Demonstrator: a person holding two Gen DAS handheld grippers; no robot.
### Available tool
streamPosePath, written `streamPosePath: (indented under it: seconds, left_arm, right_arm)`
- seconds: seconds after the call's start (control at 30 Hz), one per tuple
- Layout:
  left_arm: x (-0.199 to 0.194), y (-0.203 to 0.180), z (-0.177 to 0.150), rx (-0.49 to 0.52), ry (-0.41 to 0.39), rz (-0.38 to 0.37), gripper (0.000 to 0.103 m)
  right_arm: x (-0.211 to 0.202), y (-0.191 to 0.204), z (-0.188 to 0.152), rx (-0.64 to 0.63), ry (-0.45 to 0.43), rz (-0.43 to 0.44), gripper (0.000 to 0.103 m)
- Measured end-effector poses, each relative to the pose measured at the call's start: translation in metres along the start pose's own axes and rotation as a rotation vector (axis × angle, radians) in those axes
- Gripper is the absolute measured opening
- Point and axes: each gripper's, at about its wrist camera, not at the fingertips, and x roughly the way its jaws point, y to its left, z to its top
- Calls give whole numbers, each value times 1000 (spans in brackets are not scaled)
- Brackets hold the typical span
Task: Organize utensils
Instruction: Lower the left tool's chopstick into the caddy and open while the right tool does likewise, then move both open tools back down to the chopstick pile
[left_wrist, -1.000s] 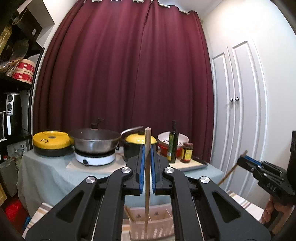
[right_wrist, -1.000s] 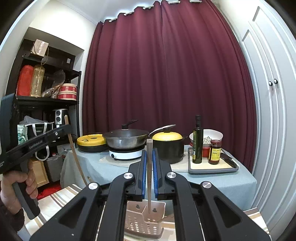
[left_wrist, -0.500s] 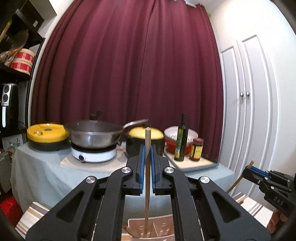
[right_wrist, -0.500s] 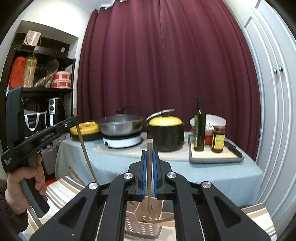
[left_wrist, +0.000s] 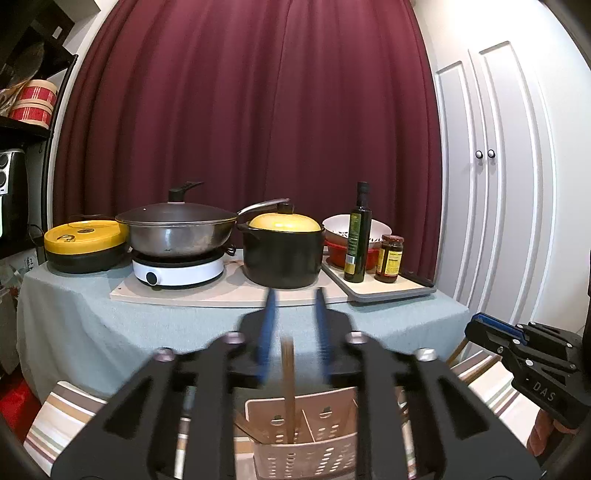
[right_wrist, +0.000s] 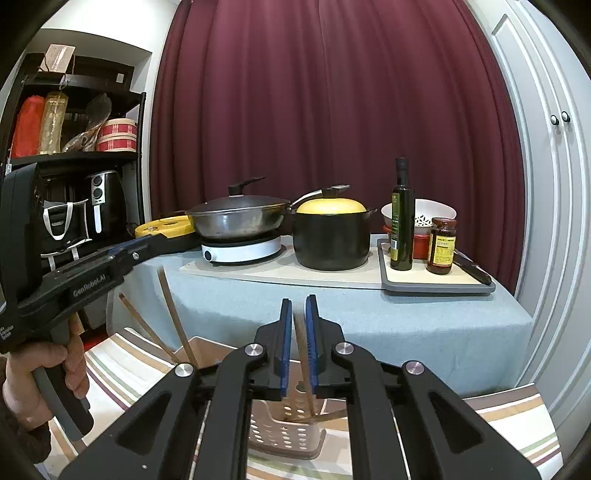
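**Both grippers parted over the utensil basket**

Deep maroon curtains (left_wrist: 251, 110) are hanging behind a grey-clothed table (left_wrist: 110, 317) that is carrying a lidded steel wok (left_wrist: 177, 232) and a black pot with a yellow lid (left_wrist: 282, 254), all beyond both grippers. The left gripper (left_wrist: 294, 332) is showing blurred, its blue-padded jaws spread wide, and a brown wooden chopstick (left_wrist: 288, 387) is standing free between them, its lower end inside the perforated beige plastic utensil basket (left_wrist: 295, 454) just below. The right gripper (right_wrist: 296, 336) is sitting with its jaws slightly parted; another wooden chopstick (right_wrist: 304, 369) is leaning in the gap, whether touching a pad cannot be told, its tip down in the same basket. Two more chopsticks (right_wrist: 173, 314) are slanting out of the basket's far-left side, beneath the left gripper's black body. A hand (right_wrist: 40, 376) is gripping that body's handle.
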Motion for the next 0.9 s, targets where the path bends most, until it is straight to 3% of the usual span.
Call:
streamPosePath:
  seconds: [0.07,0.27,0.37,0.53,0.9]
  left_arm:
    - [-3,-1,1,0,0,-7,33]
    - [-25,-7,3,13,-11,-14,50]
    - [-42,-11,2,19,-13,-6,59]
    - [-68,-11,-10,4,18,12,64]
    - [-116,-19,-92,-32,209,55,67]
  right_arm:
    - [-5,1,3,1,-17,1,28]
    - [-22,7,8,-20,-53,-8,36]
    - [-36,12,7,-26,-67,-12,37]
    - [-60,18,-6,-22,-57,-21,38]
    - [-91,16,-79,-13,74,-79,38]
